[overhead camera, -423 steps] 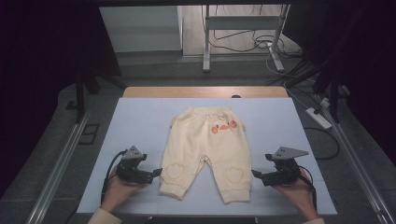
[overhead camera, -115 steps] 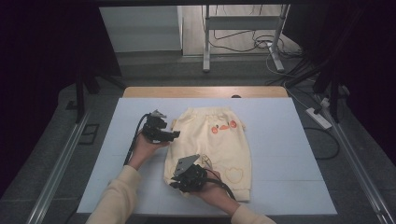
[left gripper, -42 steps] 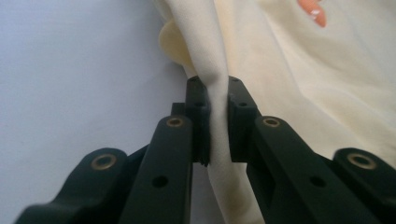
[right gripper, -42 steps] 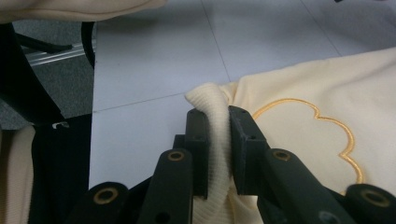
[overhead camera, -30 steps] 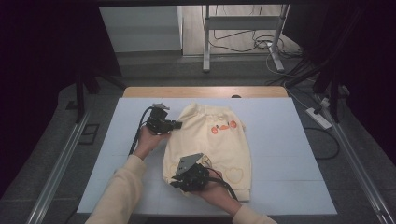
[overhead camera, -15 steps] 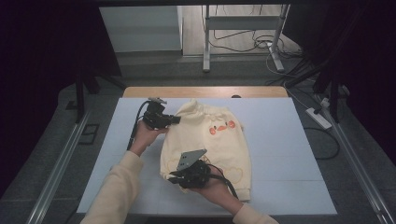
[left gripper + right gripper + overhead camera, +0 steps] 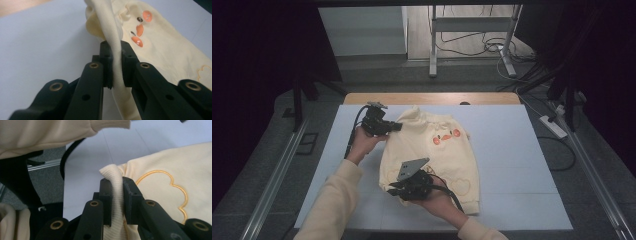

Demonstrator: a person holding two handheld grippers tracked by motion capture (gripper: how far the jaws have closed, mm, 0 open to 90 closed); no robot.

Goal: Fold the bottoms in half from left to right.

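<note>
Cream baby trousers (image 7: pixel 432 147) with an orange print lie folded lengthwise on the pale blue mat (image 7: pixel 522 165). My left gripper (image 7: pixel 398 126) is shut on the trousers' waist edge at the far left and lifts the fabric a little. In the left gripper view the cream cloth (image 7: pixel 116 58) is pinched between the black pads (image 7: pixel 106 62). My right gripper (image 7: pixel 391 189) is shut on the ribbed leg cuff at the near left. The right gripper view has the cuff (image 7: pixel 113 190) squeezed between the pads (image 7: pixel 130 197), beside an embroidered orange outline (image 7: pixel 172 190).
The mat covers a wooden table (image 7: pixel 432 98) with metal rails (image 7: pixel 272 180) along both sides. A white power strip (image 7: pixel 552 126) and cables lie on the floor to the right. Bare mat stretches to the right of the trousers.
My left gripper has risen and shifted slightly toward the far edge, pulling the waist fabric up with it. The right gripper has stayed at the cuff.
</note>
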